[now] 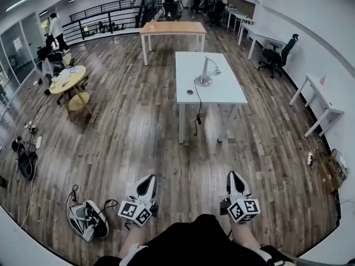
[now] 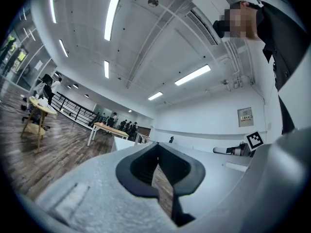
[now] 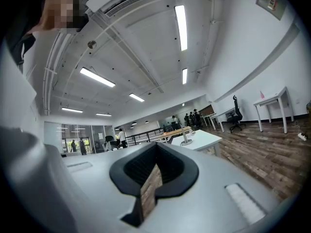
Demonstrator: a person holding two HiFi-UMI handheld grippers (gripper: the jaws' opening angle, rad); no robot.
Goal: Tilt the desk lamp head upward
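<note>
A silver desk lamp (image 1: 205, 73) stands on a white table (image 1: 213, 90) in the middle of the room, its head tipped down to the right and its black cord hanging off the table's front edge. In the right gripper view the desk lamp (image 3: 185, 139) is small and far off on the white table (image 3: 204, 140). My left gripper (image 1: 147, 180) and right gripper (image 1: 233, 177) are held low by my body, well short of the table. Both are shut with nothing between the jaws, as the left gripper (image 2: 158, 166) and right gripper (image 3: 154, 173) show in their own views.
Wood floor lies between me and the table. A wooden table (image 1: 172, 29) stands behind it, a round yellow table (image 1: 67, 79) at left, an office chair (image 1: 277, 54) and a white desk (image 1: 321, 101) at right. A bag (image 1: 89, 220) and cables (image 1: 25, 159) lie on the floor at left.
</note>
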